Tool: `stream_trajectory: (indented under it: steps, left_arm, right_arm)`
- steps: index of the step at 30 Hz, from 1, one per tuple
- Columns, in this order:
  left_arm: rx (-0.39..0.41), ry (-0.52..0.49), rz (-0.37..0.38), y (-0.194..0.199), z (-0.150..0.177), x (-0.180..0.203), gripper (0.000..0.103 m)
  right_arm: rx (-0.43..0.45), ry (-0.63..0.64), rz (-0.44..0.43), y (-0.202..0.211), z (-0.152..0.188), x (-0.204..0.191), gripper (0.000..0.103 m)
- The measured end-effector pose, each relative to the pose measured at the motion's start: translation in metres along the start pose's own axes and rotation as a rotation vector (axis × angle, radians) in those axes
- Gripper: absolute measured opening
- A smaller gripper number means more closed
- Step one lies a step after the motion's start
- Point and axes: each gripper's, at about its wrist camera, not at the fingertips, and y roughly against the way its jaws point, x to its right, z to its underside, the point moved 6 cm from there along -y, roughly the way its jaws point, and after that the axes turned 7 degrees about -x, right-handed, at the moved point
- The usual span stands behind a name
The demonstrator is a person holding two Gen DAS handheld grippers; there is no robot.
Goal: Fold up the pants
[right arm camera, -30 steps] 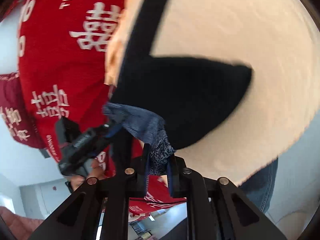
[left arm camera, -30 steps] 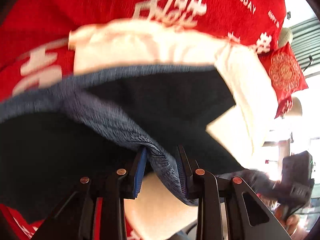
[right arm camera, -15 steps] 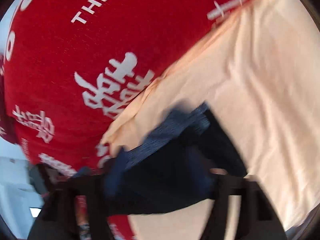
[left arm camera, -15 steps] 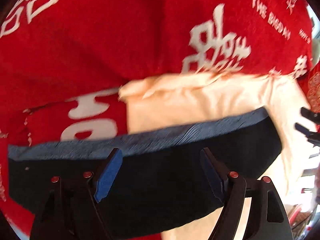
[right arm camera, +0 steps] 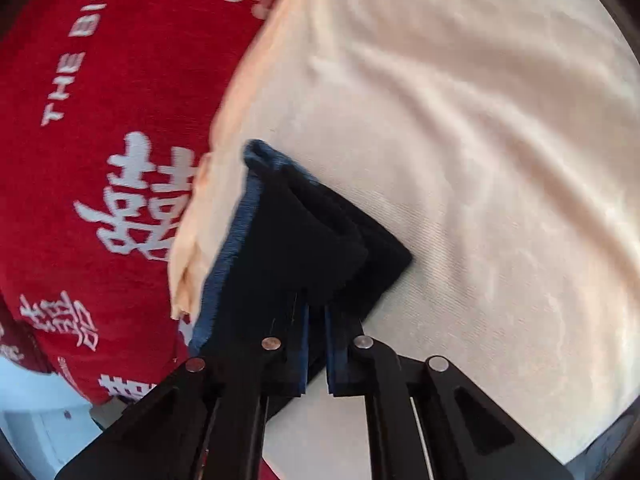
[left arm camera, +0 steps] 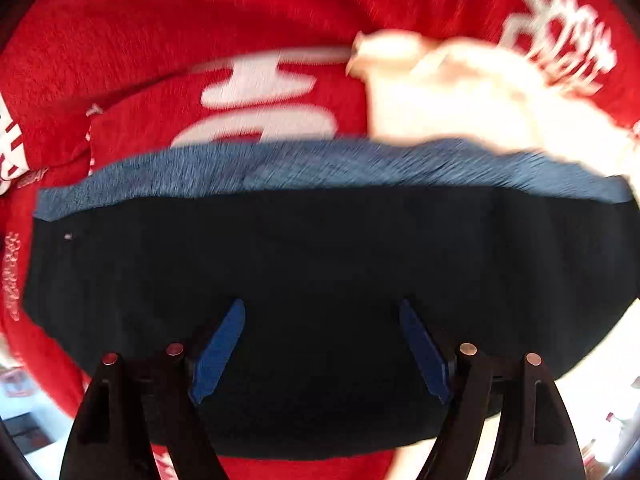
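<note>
Writing first: on the red cover (right arm camera: 100,128) I read "THE BIGD…" in white capitals running up the left side of the right wrist view, cut off at the frame edge. Below it sit large white Chinese double-happiness characters (right arm camera: 144,200), with smaller ones nearer the lower left. In the left wrist view the same cover (left arm camera: 200,20) carries big white characters, too blurred and cropped to read.

Pants (left arm camera: 320,280): dark navy, lying flat in a broad folded band across the middle of the left wrist view. The far edge shows a lighter blue heathered strip (left arm camera: 320,164) running left to right. The band lies partly on the red cover at left and partly on a cream sheet (left arm camera: 460,100) at far right.

Left tool (left arm camera: 322,350): blue pads spread wide apart, nothing between them, dark cloth showing beneath the gap. I cannot tell whether the tips touch the fabric.

Right tool (right arm camera: 316,344): pads drawn close together, with a narrow gap visible near their bases. A corner of the pants (right arm camera: 304,240) bunches right at the tips; folded layers stack there, blue edge on the left. It appears pinched, though the contact itself is hidden by cloth.

Open room: the cream sheet (right arm camera: 460,160) spreads bare to the right and far side of the right tool. Its left edge meets the red cover just beside the pants corner.
</note>
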Motion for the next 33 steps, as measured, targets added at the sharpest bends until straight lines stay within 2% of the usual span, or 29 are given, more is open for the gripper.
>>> stream_trajectory:
  steps: [1,2,3,4,5,7,9,11,13,15,16,17,19,21,22,24,26,28,29,31,32,33]
  left_arm:
    - [-0.01,0.023,0.02,0.001,0.0,-0.004,0.08]
    - [-0.004,0.036,0.037,0.007,0.0,-0.007,0.08]
    - [0.02,0.029,0.045,0.016,0.0,-0.009,0.08]
    - [0.039,0.019,0.042,0.022,-0.002,-0.008,0.08]
    - [0.067,0.0,0.036,0.031,-0.004,-0.008,0.08]
    - [0.108,-0.038,0.041,0.042,-0.014,-0.002,0.08]
    - [0.125,-0.066,0.046,0.043,-0.031,0.011,0.08]
    - [0.128,-0.079,0.041,0.034,-0.047,0.031,0.08]
    - [0.127,-0.056,0.043,0.017,-0.06,0.054,0.08]
    - [0.123,-0.02,0.022,0.0,-0.068,0.059,0.08]
    - [0.152,0.004,0.007,-0.002,-0.073,0.06,0.082]
    - [0.173,0.012,-0.002,-0.002,-0.079,0.058,0.082]
    - [0.167,0.008,-0.014,-0.003,-0.084,0.048,0.082]
    - [0.171,0.008,-0.071,-0.003,-0.087,0.026,0.082]
    - [0.163,0.012,-0.099,-0.003,-0.086,0.011,0.082]
    - [0.134,0.038,-0.139,0.001,-0.08,-0.017,0.082]
    - [0.134,0.032,-0.16,0.012,-0.067,-0.041,0.082]
    - [0.125,0.022,-0.187,0.018,-0.048,-0.062,0.082]
    - [0.112,0.027,-0.197,0.019,-0.038,-0.072,0.082]
    - [0.076,0.067,-0.185,0.021,-0.015,-0.097,0.082]
    - [0.061,0.093,-0.164,0.021,-0.006,-0.108,0.082]
    - [0.051,0.114,-0.148,0.022,0.001,-0.117,0.082]
  right_arm:
    - [0.001,0.04,0.027,0.003,-0.001,-0.006,0.007]
    - [-0.012,0.068,0.098,0.003,-0.001,-0.007,0.008]
    - [-0.051,0.078,0.215,-0.002,-0.002,0.001,0.013]
    - [-0.082,0.066,0.269,-0.005,0.0,0.008,0.018]
    - [-0.086,0.039,0.286,-0.002,0.002,0.014,0.018]
    - [-0.025,0.032,0.281,0.018,0.005,0.012,0.018]
    - [0.027,0.132,0.307,0.035,0.009,-0.006,0.019]
    - [0.009,0.238,0.281,0.033,0.012,-0.032,0.019]
    - [-0.059,0.369,0.234,0.004,0.016,-0.074,0.018]
    - [-0.121,0.473,0.22,-0.034,0.017,-0.104,0.018]
    - [-0.144,0.503,0.213,-0.052,0.022,-0.117,0.018]
    - [-0.173,0.534,0.212,-0.074,0.025,-0.125,0.019]
    - [-0.23,0.58,0.236,-0.112,0.028,-0.13,0.019]
    - [-0.234,0.622,0.269,-0.13,0.021,-0.128,0.015]
    - [-0.211,0.627,0.266,-0.128,0.014,-0.128,0.015]
    - [-0.13,0.595,0.35,-0.11,-0.012,-0.117,0.015]
    - [-0.05,0.504,0.417,-0.083,-0.045,-0.087,0.015]
    - [-0.062,0.365,0.301,-0.06,-0.063,-0.065,0.013]
    - [-0.061,0.328,0.293,-0.05,-0.063,-0.06,0.016]
    - [-0.053,0.341,0.303,-0.032,-0.05,-0.062,0.024]
    - [-0.072,0.34,0.267,-0.027,-0.035,-0.065,0.028]
    - [-0.101,0.328,0.207,-0.025,-0.02,-0.068,0.037]
